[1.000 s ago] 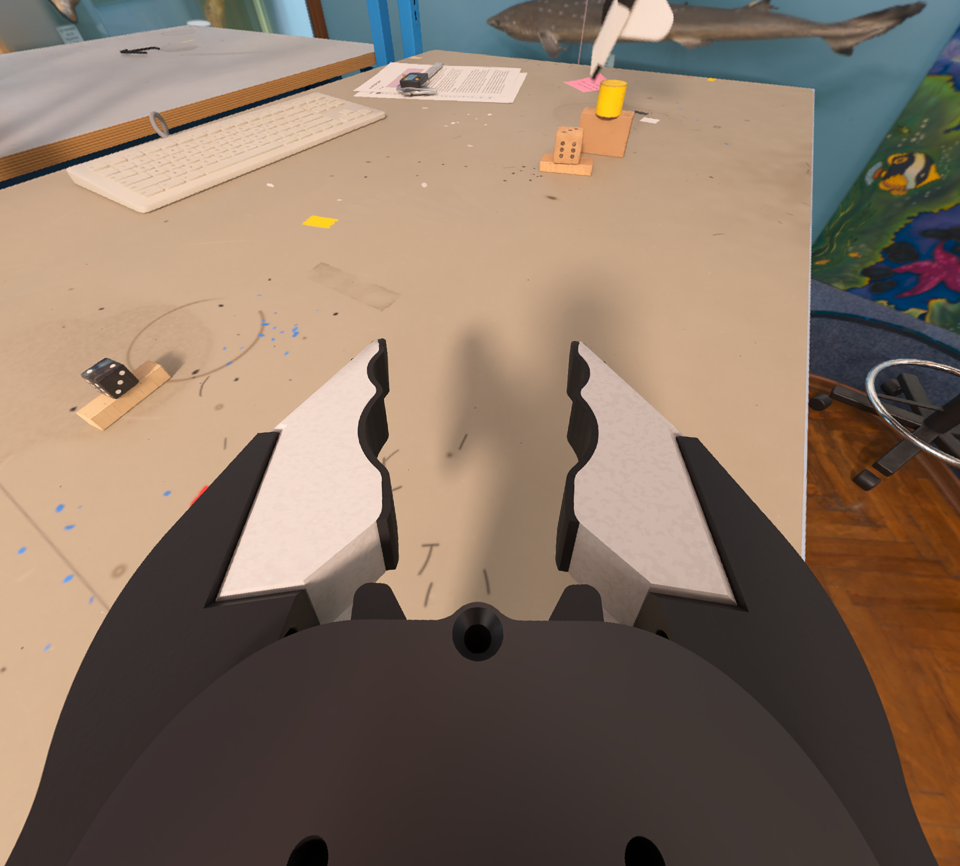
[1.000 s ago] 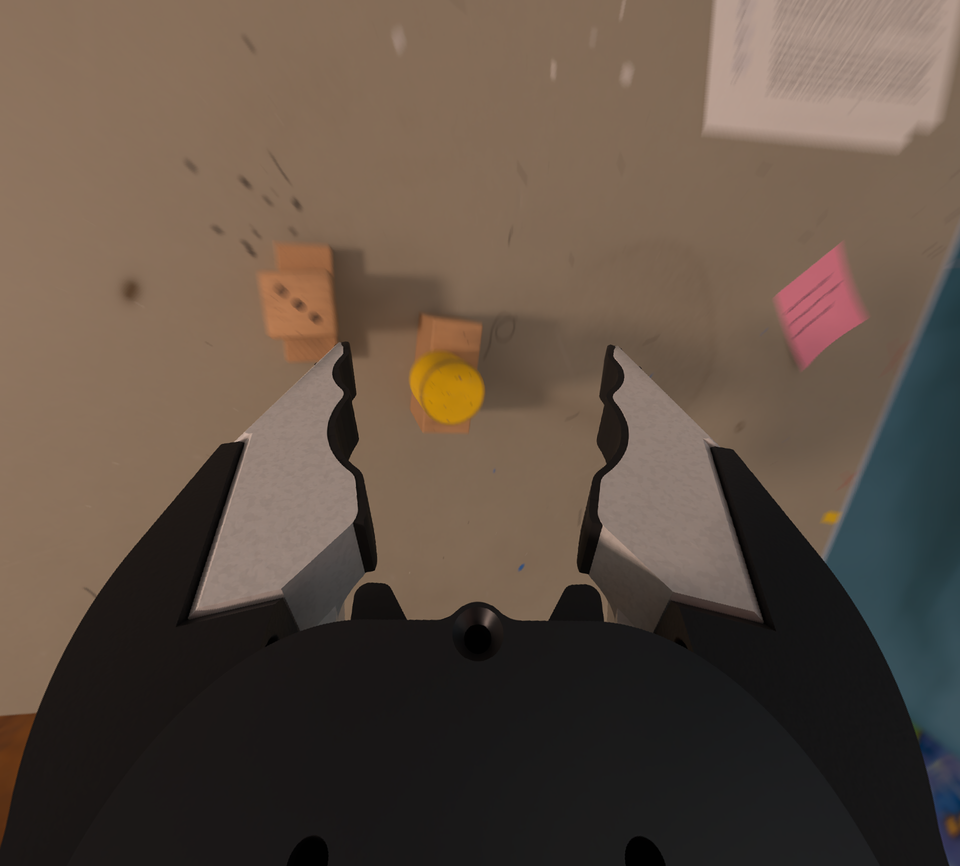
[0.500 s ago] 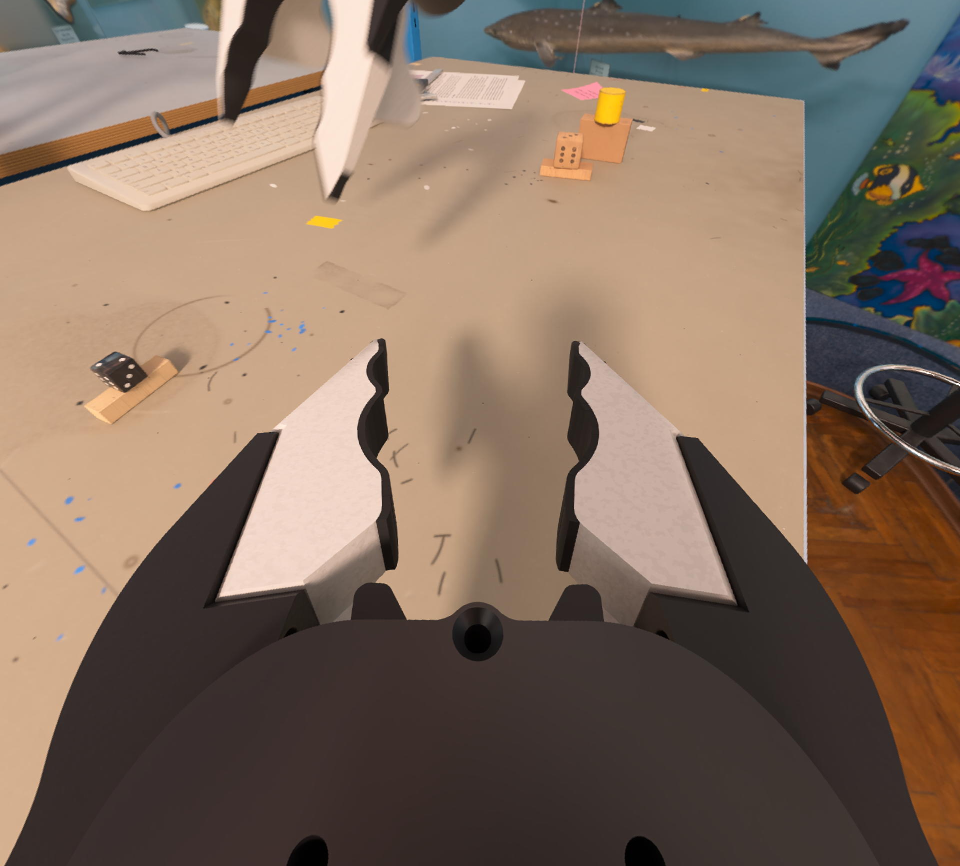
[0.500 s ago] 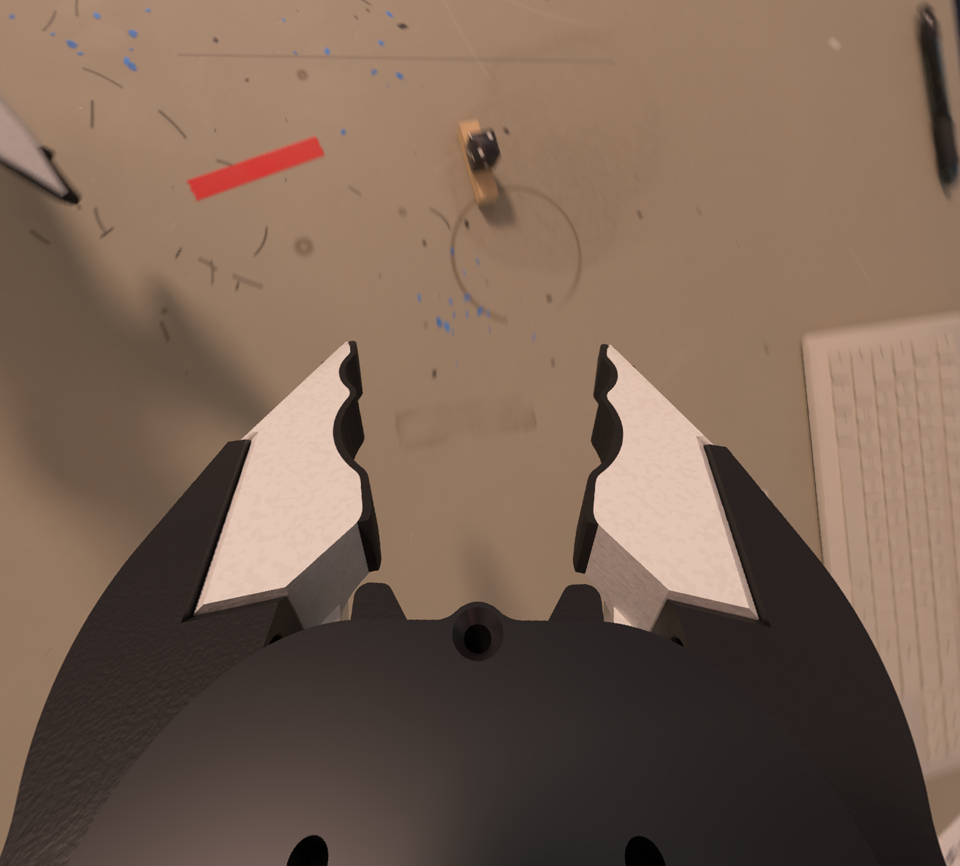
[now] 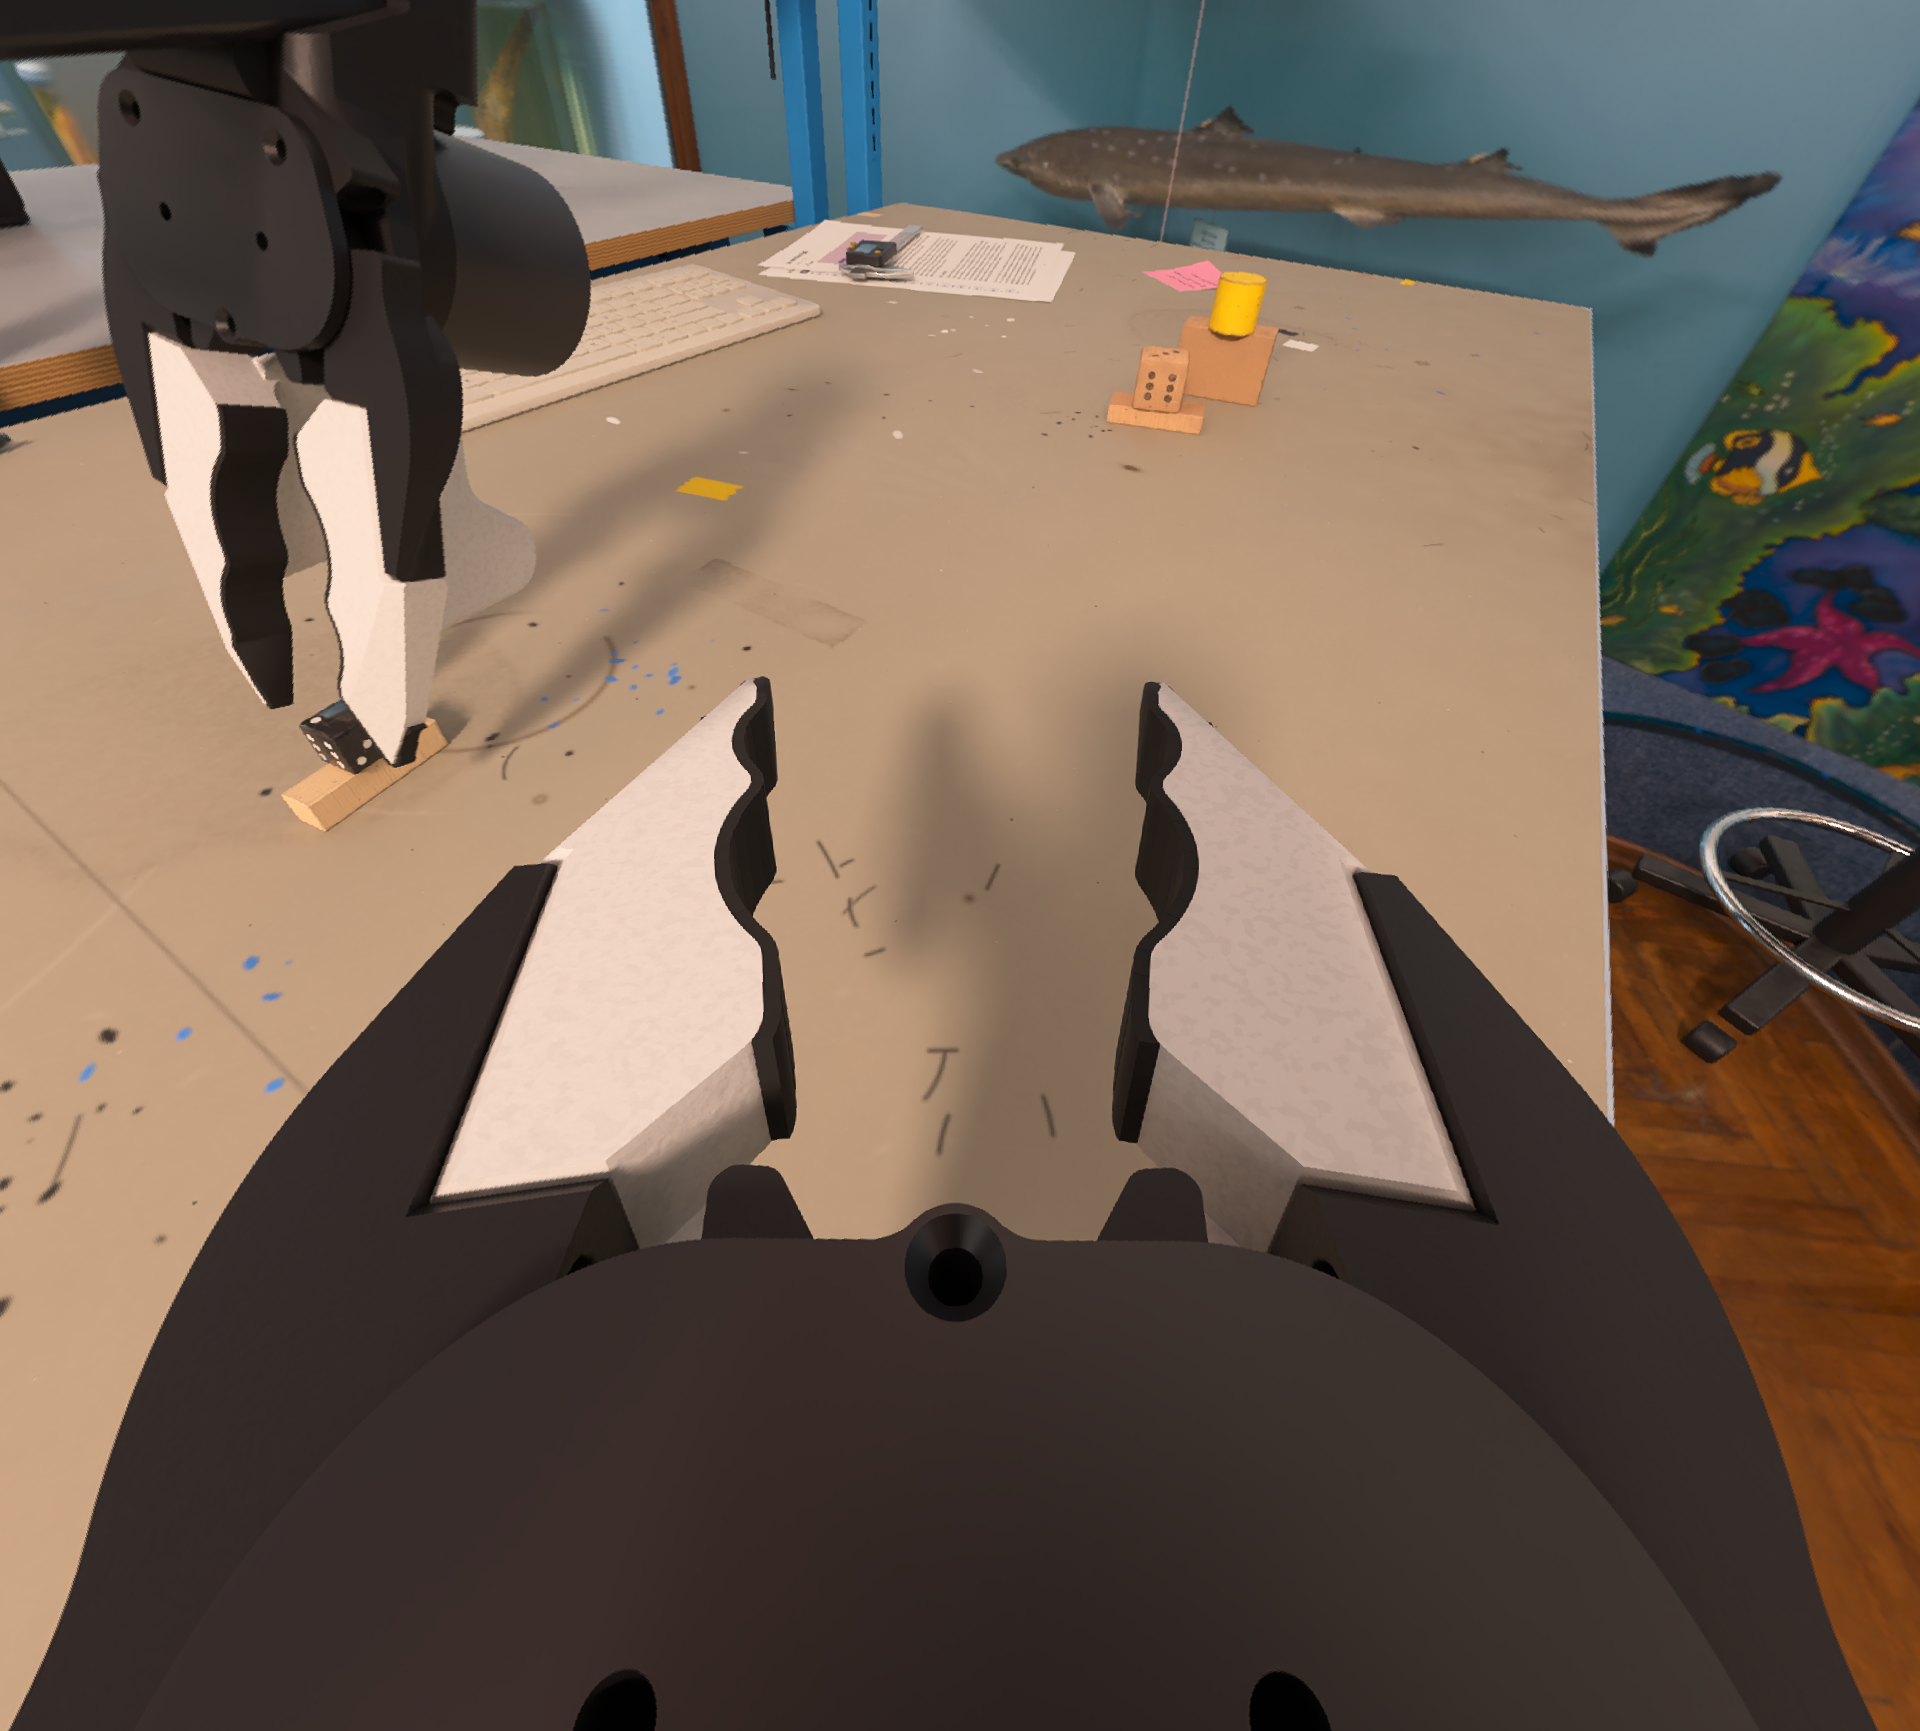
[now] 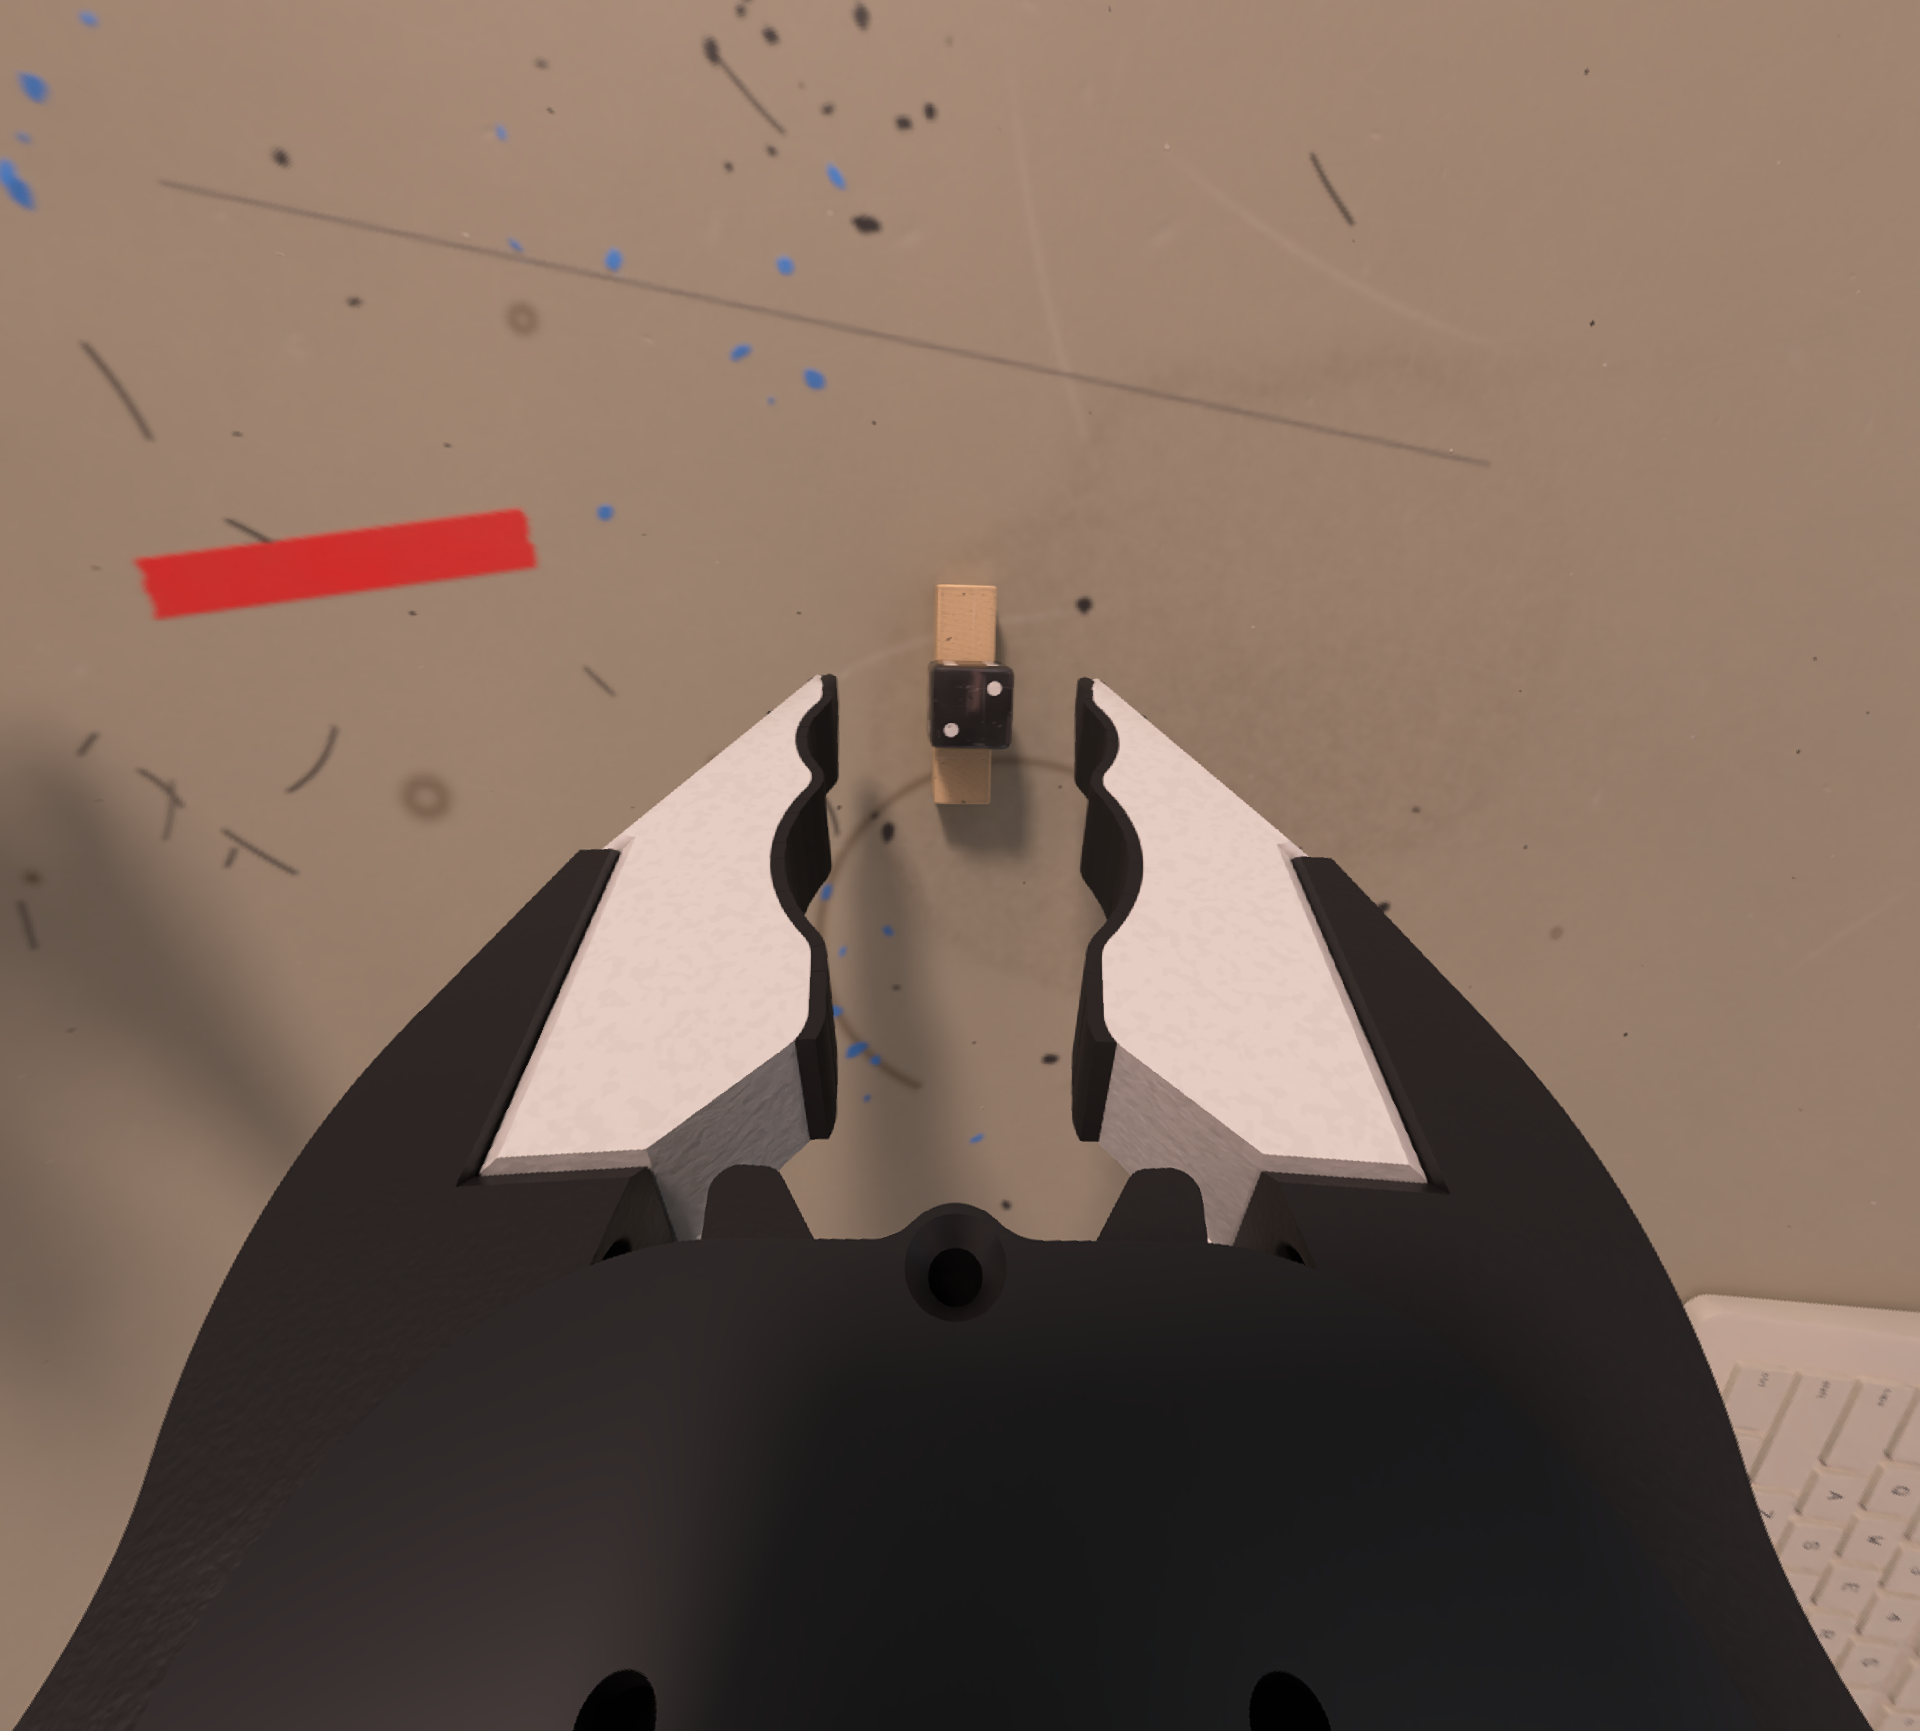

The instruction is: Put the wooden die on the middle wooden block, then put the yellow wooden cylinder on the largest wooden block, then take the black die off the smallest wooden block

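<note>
Black die [image 6: 968, 709] on smallest block [image 6: 964, 623] | right gripper [image 6: 954, 686] jaws apart, straddling

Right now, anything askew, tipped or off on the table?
Nothing stands out. Wooden die sits squarely on its flat block, yellow cylinder upright on the tall block, black die still on the small block, between the open right hand-held gripper fingers.

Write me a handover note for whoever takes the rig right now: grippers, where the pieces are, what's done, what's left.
Right gripper: open, straddling the black die, not closed.
Left gripper: open, holds nothing, over bare table.
Done: wooden die on the middle block; yellow cylinder on the largest block.
Left: black die sits on the smallest block; close, lift it off.
</note>
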